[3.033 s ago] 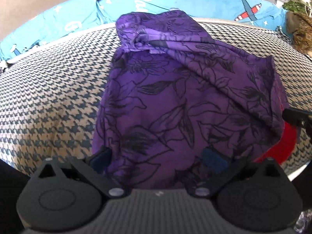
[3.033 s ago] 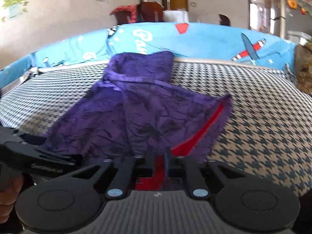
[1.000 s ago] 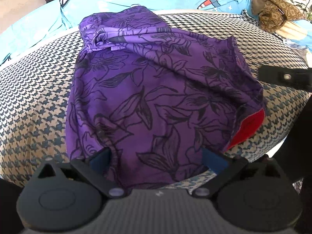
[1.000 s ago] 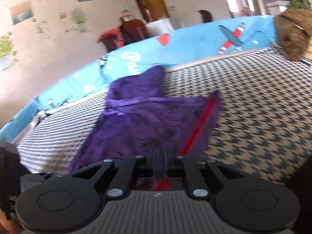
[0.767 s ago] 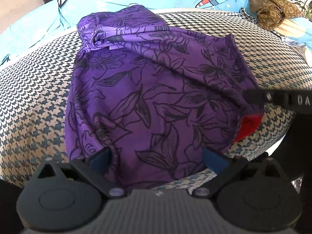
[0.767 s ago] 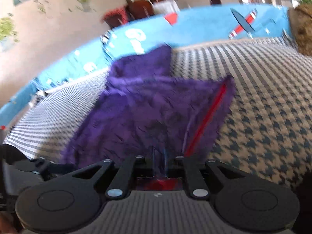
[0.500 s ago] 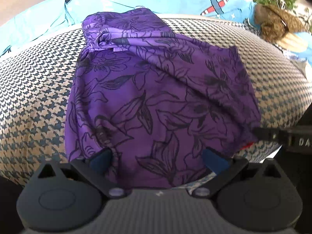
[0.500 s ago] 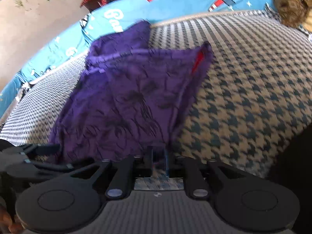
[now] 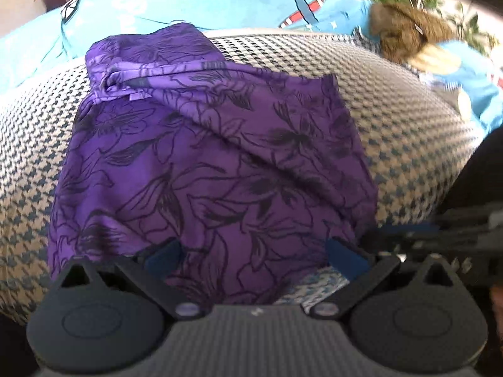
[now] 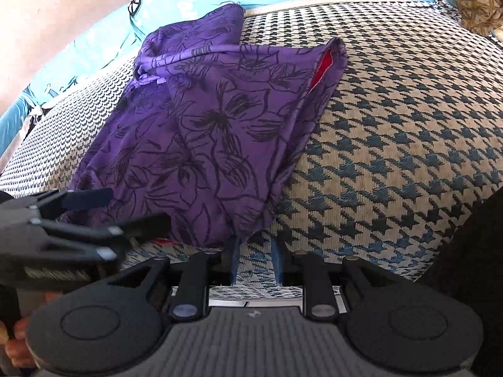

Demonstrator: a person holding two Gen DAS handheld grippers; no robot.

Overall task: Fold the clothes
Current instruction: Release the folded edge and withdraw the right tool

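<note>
Purple floral garment (image 10: 204, 132), thin and creased, on houndstooth weave (image 10: 393, 144); left tool (image 9: 251, 257) spread wide, right tool (image 10: 254, 260) parting, empty.

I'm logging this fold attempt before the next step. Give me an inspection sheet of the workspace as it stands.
Surface: houndstooth cushion, bare to the right of the garment.
Job's things: purple floral garment lying folded, red lining showing at its far right corner.
Clutter: brown bundle at the far right edge.
Grippers: left tool open, the garment's near hem between its pads; right tool opening, only cushion between its pads, just short of the garment's near corner.
Cables: nothing seen.
Surroundings: blue aeroplane-print sheet behind the cushion.
</note>
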